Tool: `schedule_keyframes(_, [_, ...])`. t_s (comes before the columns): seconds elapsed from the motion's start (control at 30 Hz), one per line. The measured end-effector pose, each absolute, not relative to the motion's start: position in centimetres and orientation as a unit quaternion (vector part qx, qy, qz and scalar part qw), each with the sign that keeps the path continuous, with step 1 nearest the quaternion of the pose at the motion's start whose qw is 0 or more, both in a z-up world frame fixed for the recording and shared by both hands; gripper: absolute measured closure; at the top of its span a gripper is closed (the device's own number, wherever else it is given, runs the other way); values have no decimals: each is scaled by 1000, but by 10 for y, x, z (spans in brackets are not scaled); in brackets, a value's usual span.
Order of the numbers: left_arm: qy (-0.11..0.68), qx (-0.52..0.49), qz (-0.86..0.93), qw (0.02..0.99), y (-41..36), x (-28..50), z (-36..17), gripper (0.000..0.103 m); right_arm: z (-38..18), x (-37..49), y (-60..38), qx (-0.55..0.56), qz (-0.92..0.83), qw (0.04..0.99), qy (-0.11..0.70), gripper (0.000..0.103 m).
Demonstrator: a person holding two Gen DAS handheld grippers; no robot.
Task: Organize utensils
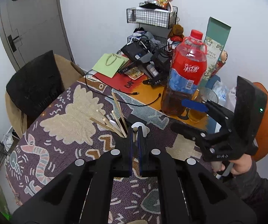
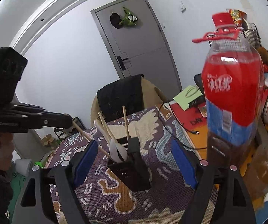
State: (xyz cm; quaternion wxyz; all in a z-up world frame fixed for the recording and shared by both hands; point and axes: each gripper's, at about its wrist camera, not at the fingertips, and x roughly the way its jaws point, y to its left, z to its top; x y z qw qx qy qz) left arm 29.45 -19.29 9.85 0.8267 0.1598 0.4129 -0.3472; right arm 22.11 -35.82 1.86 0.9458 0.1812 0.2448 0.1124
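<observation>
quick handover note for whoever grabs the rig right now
Left gripper: shut on a wooden chopstick, its lower end at the holder's mouth, not yet let go.
Right gripper: open, nothing gripped, fingers either side of the holder without touching it.
Holder: black, upright on the patterned cloth. It already contains several chopsticks and a white spoon.
Left to do: drop the chopstick in. No other loose utensils are visible on the cloth.
Mind the big bottle close on the right.
</observation>
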Motion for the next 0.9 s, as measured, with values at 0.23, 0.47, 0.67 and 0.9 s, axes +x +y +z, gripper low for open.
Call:
schedule_keyframes(0.23, [397, 145, -345, 838, -192, 290, 91, 61, 12, 218, -360, 186, 109, 944, 249, 23])
schedule_keyframes(0.47, [367, 130, -323, 863, -170, 276, 101, 39, 17, 209, -353, 184, 113, 945, 247, 18])
schedule_keyframes(0.67, [342, 104, -300, 885, -143, 261, 104, 21, 27, 195, -339, 170, 115, 948, 242, 8])
schedule_keyframes(0.9, [314, 80, -269, 907, -110, 241, 105, 8, 33, 177, -324, 160, 114, 949, 245, 8])
